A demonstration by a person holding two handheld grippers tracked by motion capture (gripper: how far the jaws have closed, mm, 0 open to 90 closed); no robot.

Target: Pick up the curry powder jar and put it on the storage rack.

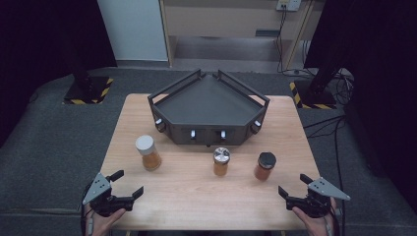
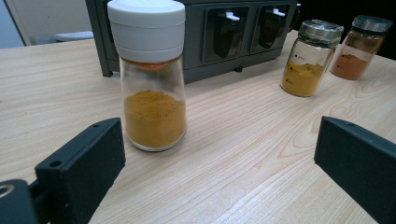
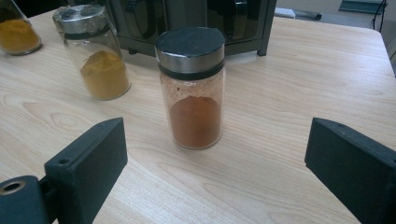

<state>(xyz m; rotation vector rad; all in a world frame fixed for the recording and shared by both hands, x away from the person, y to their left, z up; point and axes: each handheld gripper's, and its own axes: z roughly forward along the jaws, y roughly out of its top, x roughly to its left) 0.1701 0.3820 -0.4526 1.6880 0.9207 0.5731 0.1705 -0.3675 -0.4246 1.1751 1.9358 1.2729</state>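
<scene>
Three spice jars stand in a row on the wooden table [image 1: 196, 191]. The white-lidded jar [image 1: 147, 153] [image 2: 152, 79] of yellow powder is at the left, the silver-lidded jar [image 1: 221, 162] [image 2: 310, 58] [image 3: 93, 58] in the middle, the black-lidded jar [image 1: 265, 166] [image 3: 192, 88] [image 2: 362, 46] of reddish powder at the right. My left gripper [image 1: 130, 183] [image 2: 219, 163] is open at the near left corner, short of the white-lidded jar. At the near right corner my right gripper [image 1: 293, 184] [image 3: 217, 163] is open, short of the black-lidded jar. Neither holds anything.
A dark angular rack [image 1: 209, 105] with a flat tray top and front slots stands at the far middle of the table, just behind the jars. Grey floor surrounds the table; cables [image 1: 324, 128] run at the right.
</scene>
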